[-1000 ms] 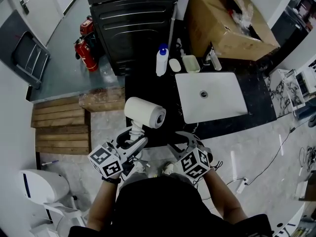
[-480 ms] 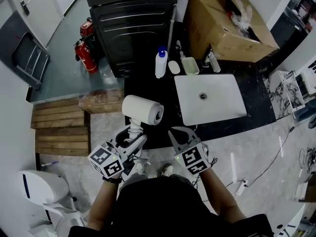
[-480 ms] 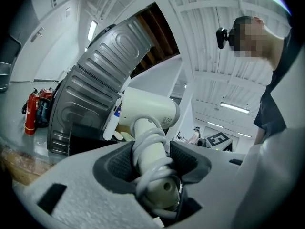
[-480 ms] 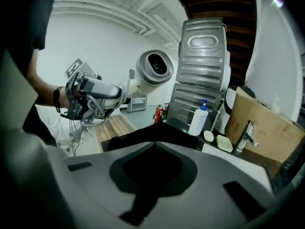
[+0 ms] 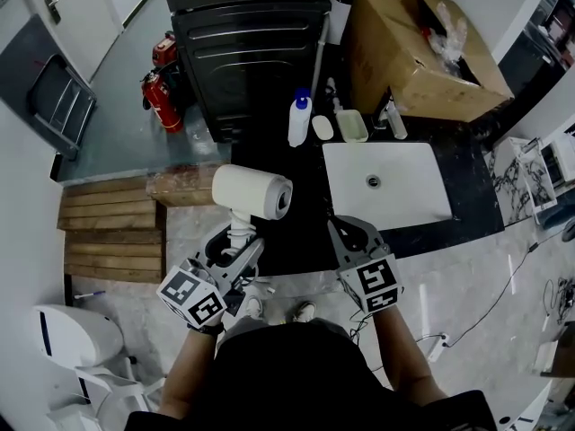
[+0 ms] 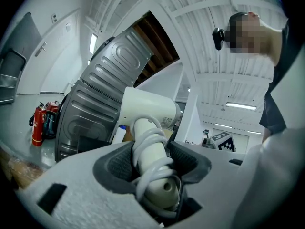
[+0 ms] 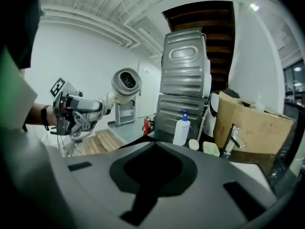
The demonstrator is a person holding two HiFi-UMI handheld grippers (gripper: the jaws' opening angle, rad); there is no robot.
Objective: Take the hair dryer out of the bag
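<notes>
The white hair dryer (image 5: 252, 191) stands up with its barrel over the counter's near left corner. Its cord is wound round the handle (image 6: 151, 149). My left gripper (image 5: 238, 245) is shut on that handle, its pads pressing from both sides in the left gripper view (image 6: 152, 161). The right gripper view shows the dryer's round nozzle (image 7: 125, 82) at the left, facing the camera. My right gripper (image 5: 340, 227) hovers over the counter's front edge, jaws shut with nothing between them (image 7: 153, 147). No bag shows in any view.
A black counter (image 5: 269, 151) holds a white sink (image 5: 431, 200), a pump bottle (image 5: 299, 119) and soap dishes. A cardboard box (image 5: 422, 43) sits at the back right beside a dark metal appliance (image 5: 247, 43). Fire extinguishers (image 5: 162, 88), a wooden pallet (image 5: 112, 232) and a toilet (image 5: 76, 339) lie left.
My right gripper's jaws closed from open; it rose and moved right toward the sink. My left gripper lifted the hair dryer slightly up and left.
</notes>
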